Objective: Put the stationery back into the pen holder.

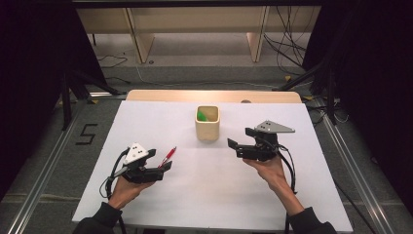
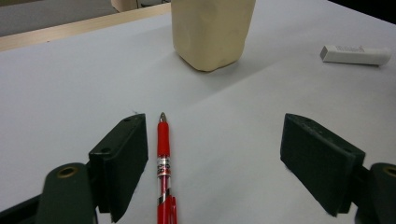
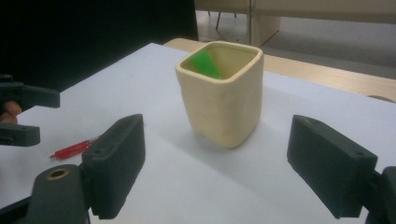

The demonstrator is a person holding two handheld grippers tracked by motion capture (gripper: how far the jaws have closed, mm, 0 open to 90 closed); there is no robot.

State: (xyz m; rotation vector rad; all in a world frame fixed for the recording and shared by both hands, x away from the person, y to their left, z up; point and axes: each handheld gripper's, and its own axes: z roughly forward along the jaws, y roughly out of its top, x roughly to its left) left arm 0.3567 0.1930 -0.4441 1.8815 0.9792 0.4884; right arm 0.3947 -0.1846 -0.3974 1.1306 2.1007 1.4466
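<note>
Over red pen [image 2: 163, 158] — left hand-held gripper [image 2: 212, 161] agape

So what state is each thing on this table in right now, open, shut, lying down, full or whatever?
Left hand-held gripper: jaws open, red pen between them, not clamped.
Right hand-held gripper: jaws open, holding nothing, facing the cup.
Red pen: lying flat on the table, tip pointing toward the cup.
Cream cup: upright, a green thing leaning inside.
White eraser: lying flat, untouched.
</note>
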